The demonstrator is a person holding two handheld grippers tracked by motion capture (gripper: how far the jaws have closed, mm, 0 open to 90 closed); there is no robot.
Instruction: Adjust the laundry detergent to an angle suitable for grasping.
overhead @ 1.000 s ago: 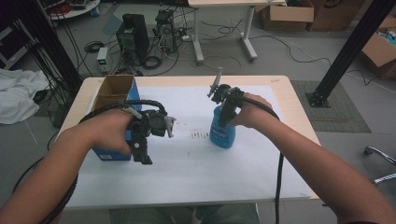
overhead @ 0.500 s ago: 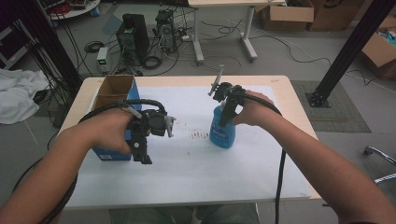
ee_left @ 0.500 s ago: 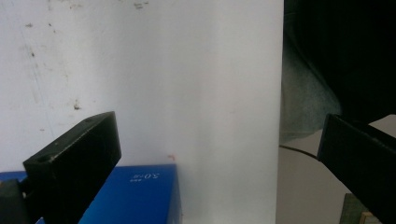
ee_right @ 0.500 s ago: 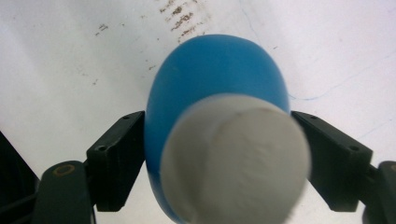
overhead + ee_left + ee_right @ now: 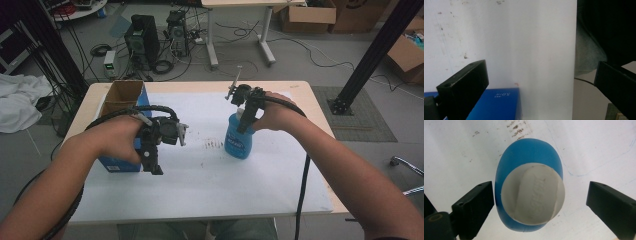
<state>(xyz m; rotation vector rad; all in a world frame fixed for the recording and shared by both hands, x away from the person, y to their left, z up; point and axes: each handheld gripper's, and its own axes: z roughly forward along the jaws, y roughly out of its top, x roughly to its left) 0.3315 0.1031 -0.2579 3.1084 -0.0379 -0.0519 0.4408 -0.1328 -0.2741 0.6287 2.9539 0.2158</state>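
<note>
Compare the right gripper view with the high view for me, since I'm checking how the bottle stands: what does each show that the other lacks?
The right gripper view looks straight down on the bottle's grey cap, with the right gripper open and its jaws, which have just been opening, standing clear on either side. The high view adds the blue box under the left gripper, the white mat and the person's forearms. Both show the blue bottle upright on the mat, and the dark smudges beside it.

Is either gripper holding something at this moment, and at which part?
Nothing is held. The right gripper has just opened; its jaws stand apart from the blue bottle and its white cap. The left gripper is open.
</note>
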